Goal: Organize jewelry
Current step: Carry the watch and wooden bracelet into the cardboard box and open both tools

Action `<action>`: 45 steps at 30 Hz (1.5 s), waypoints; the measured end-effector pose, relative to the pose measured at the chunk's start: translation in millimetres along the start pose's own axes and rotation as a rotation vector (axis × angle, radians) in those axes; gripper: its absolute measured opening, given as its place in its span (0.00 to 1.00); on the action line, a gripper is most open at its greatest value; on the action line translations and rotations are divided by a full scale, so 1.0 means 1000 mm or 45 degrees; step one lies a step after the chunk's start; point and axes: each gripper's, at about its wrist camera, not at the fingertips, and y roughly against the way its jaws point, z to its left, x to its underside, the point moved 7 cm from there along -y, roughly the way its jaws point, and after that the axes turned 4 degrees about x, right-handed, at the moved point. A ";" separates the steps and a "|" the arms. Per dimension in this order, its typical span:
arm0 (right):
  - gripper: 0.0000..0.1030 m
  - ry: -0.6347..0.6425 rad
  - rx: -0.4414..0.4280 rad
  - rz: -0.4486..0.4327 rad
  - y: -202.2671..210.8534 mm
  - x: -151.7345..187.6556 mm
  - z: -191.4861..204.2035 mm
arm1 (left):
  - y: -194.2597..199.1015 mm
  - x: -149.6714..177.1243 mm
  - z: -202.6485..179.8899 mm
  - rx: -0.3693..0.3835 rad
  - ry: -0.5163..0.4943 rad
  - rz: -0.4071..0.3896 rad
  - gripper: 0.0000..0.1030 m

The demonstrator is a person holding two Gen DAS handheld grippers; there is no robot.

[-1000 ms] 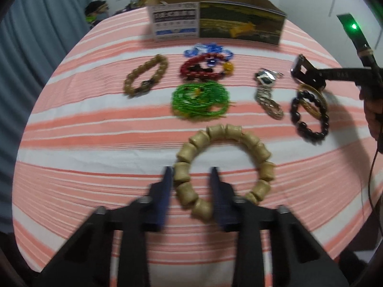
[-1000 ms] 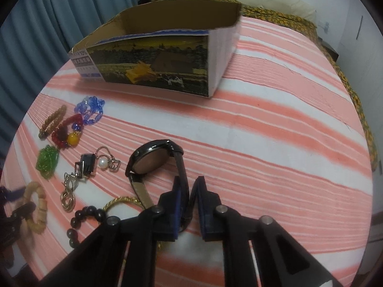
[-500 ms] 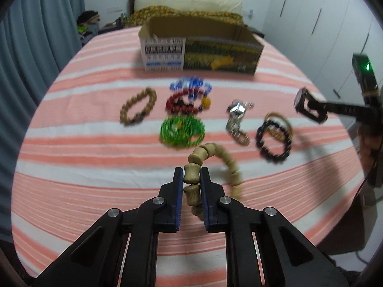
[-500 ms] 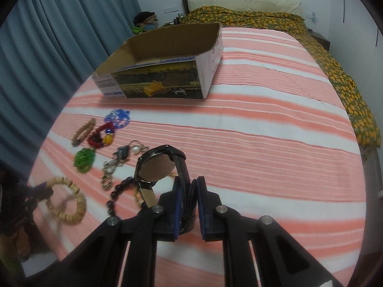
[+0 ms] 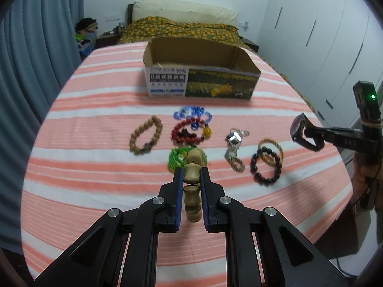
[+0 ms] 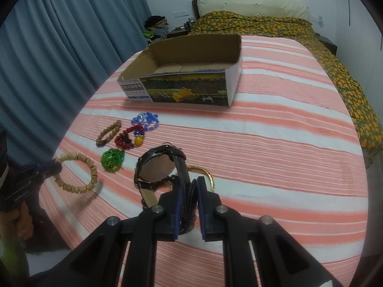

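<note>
My left gripper (image 5: 192, 175) is shut on a big tan wooden-bead bracelet (image 5: 192, 179), held in the air above the striped cloth; it also shows in the right wrist view (image 6: 76, 175). My right gripper (image 6: 190, 186) is shut on the strap of a black wristwatch (image 6: 155, 167), lifted above the cloth; the watch also shows at the right of the left wrist view (image 5: 299, 129). An open cardboard box (image 5: 201, 81) stands at the back. A brown bead bracelet (image 5: 146, 135), a red one (image 5: 189, 131), blue beads (image 5: 191, 113), green beads (image 5: 177, 157), a silver chain (image 5: 233, 153) and a black bead bracelet (image 5: 265, 167) lie on the cloth.
A gold bangle (image 5: 270, 148) lies under the black bracelet. The striped cloth (image 6: 275, 155) covers a round table. A bed with a flowered cover (image 6: 275, 24) stands behind, blue curtains (image 6: 59, 47) at the left and white wardrobes (image 5: 323, 35) at the right.
Both grippers have risen and pulled back from the cloth. The left one closed on the wooden bracelet and lifted it; the right one carried the watch higher.
</note>
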 end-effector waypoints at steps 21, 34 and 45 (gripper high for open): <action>0.12 0.057 -0.023 0.007 -0.005 -0.035 0.034 | -0.001 -0.054 0.020 0.056 0.016 -0.005 0.12; 0.12 0.044 0.090 -0.131 -0.047 -0.200 0.043 | -0.059 -0.229 0.023 0.125 -0.004 -0.050 0.12; 0.18 -0.007 0.122 -0.004 -0.141 -0.212 0.031 | -0.169 -0.228 0.038 0.125 0.098 0.128 0.13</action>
